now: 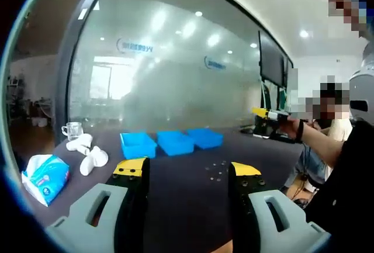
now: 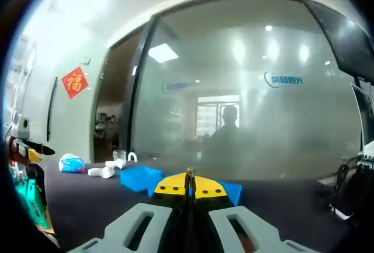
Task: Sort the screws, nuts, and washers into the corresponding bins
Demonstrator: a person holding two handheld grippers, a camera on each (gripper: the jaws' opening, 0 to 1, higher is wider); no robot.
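Looking along the left gripper (image 1: 187,174) in the left gripper view, its two yellow-tipped jaws stand well apart with nothing between them, above a dark table (image 1: 175,206); beyond them three blue bins (image 1: 170,142) sit in a row across the table; taking that row as the landmark, a scatter of small hardware (image 1: 217,170), too small to sort into screws, nuts or washers, lies on the table just in front of the row's right end, between the bins and the right-hand jaw; to the left of the bins lie some white cylindrical pieces (image 1: 87,152), with a clear glass cup (image 1: 73,130) behind them and a blue tissue pack (image 1: 45,177) nearer the camera; to the right of the bins, the right gripper (image 1: 267,121) is held up by a hand (image 1: 289,125).

In the right gripper view the right gripper (image 2: 189,184) has its jaws pressed together, and a thin dark piece, possibly a screw (image 2: 190,174), sticks up from between the tips; the bins (image 2: 140,178) show just behind the jaws, the tissue pack (image 2: 71,163) and white pieces (image 2: 105,170) to their left; a frosted glass wall (image 2: 245,118) stands behind the row.
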